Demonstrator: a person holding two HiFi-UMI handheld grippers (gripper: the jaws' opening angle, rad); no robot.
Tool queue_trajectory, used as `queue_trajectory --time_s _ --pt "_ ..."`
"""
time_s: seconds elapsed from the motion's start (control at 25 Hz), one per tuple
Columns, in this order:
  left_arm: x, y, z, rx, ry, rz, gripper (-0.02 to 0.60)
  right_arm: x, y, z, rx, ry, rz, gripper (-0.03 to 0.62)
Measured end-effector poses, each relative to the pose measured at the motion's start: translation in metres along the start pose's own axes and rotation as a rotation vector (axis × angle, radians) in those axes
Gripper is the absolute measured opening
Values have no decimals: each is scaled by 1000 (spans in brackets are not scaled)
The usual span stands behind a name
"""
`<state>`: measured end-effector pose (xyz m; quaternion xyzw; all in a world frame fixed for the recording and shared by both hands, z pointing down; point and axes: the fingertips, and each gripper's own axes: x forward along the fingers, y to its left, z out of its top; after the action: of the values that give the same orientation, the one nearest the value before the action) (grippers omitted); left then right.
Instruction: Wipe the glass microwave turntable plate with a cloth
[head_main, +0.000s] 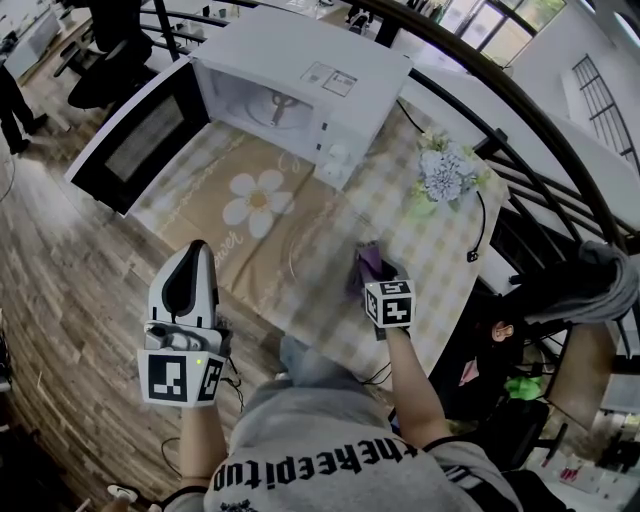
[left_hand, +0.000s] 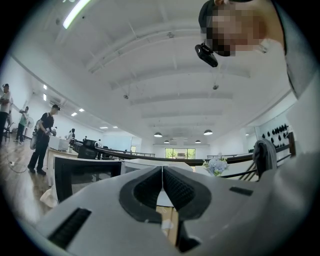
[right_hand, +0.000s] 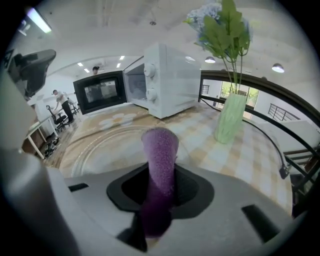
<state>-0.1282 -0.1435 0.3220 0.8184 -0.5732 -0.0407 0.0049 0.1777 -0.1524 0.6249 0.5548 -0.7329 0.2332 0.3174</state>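
1. Our right gripper (head_main: 372, 268) is clamped on the purple cloth (right_hand: 160, 145), which stands up between its jaws. Our left gripper (head_main: 193, 262) has its jaws together on nothing and hangs off the near side of the tabletop (head_main: 440, 250).
2. The glass turntable plate (right_hand: 102, 150) lies flat on the tabletop, outside the open microwave (head_main: 300, 80) and just ahead of the cloth.
3. To wipe well, we judge the cloth should be pressed flat on the glass and swept in overlapping circles from centre to rim. The light plate may slide, so the left gripper could steady its edge.
4. The script on the daisy placemat (head_main: 255, 200) and the label on top of the microwave are too small for us to read.
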Motion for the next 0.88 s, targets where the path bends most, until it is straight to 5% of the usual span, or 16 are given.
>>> queue_trajectory --time_s 0.48,0.88 --pt "-7 1 3 8 0 6 11 -13 -31 -8 67 12 -84 112" --pt "-12 -10 3 1 -8 -15 11 -24 119 17 32 -62 251 112"
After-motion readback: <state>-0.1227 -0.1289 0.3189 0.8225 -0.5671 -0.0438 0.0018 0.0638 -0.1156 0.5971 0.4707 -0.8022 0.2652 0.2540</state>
